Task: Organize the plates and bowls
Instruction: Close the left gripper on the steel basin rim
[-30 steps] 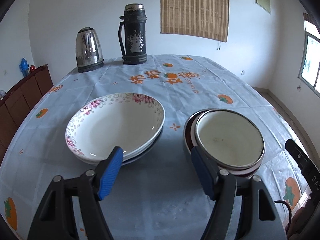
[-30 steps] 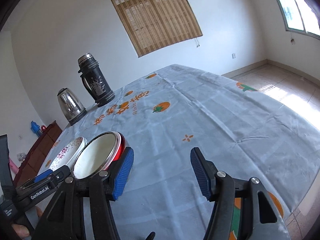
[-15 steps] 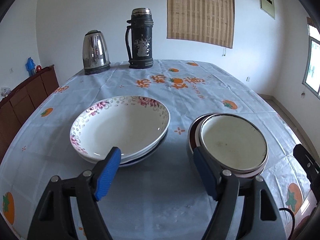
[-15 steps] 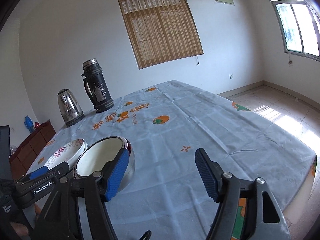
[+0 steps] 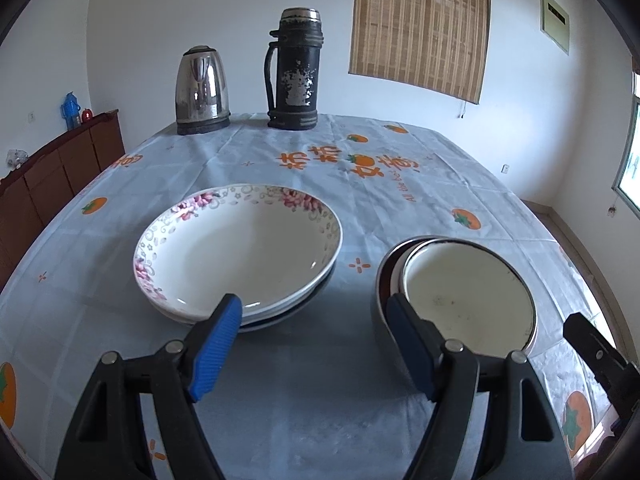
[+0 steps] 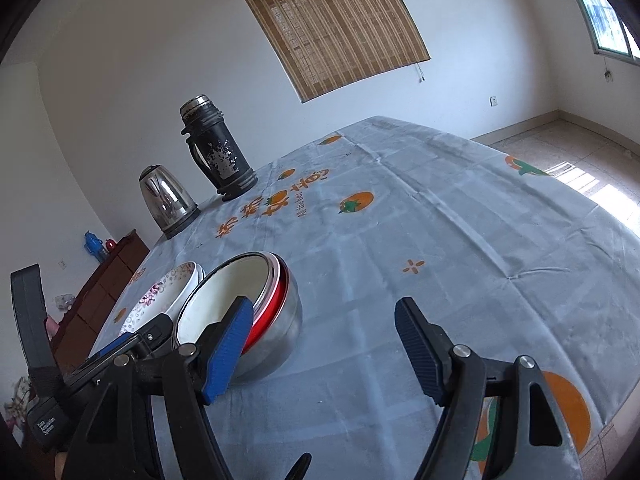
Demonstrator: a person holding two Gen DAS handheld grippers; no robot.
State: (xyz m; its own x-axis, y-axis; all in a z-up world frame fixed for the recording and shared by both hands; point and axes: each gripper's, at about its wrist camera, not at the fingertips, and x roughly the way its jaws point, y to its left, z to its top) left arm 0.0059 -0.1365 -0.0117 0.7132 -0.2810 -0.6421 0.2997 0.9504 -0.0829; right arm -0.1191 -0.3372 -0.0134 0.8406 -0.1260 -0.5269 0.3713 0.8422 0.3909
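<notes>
Plates [image 5: 240,256] and bowls [image 5: 460,300] stand as two stacks side by side on the tabletop [image 5: 400,200], near its front edge and a little apart from each other. On the left, the white plate with a pink flower rim lies on top of at least one more plate, whose darker edge shows below it. On the right, a white bowl sits inside a red one [image 6: 276,304], and both sit inside a steel bowl [image 6: 280,332]; the inner bowl holds nothing but a few small dark specks. At the far end of the tabletop a steel kettle [image 5: 202,90] and a worn black thermos flask [image 5: 296,72] stand upright, next to each other and well apart from the stacks. A blue cloth with orange fruit prints [image 5: 466,218] covers the tabletop. A brown cabinet [image 5: 52,172] stands against the wall on the left, and a bamboo blind [image 5: 420,28] hangs behind. The left hand-held gripper [image 5: 314,330] hovers low before the gap between the two stacks, with its blue pads wide apart and nothing between them. The right hand-held gripper [image 6: 324,340] has its jaws apart too and holds nothing; its left pad [image 6: 228,348] appears just in front of the bowl stack, and only bare cloth lies between its fingers.
</notes>
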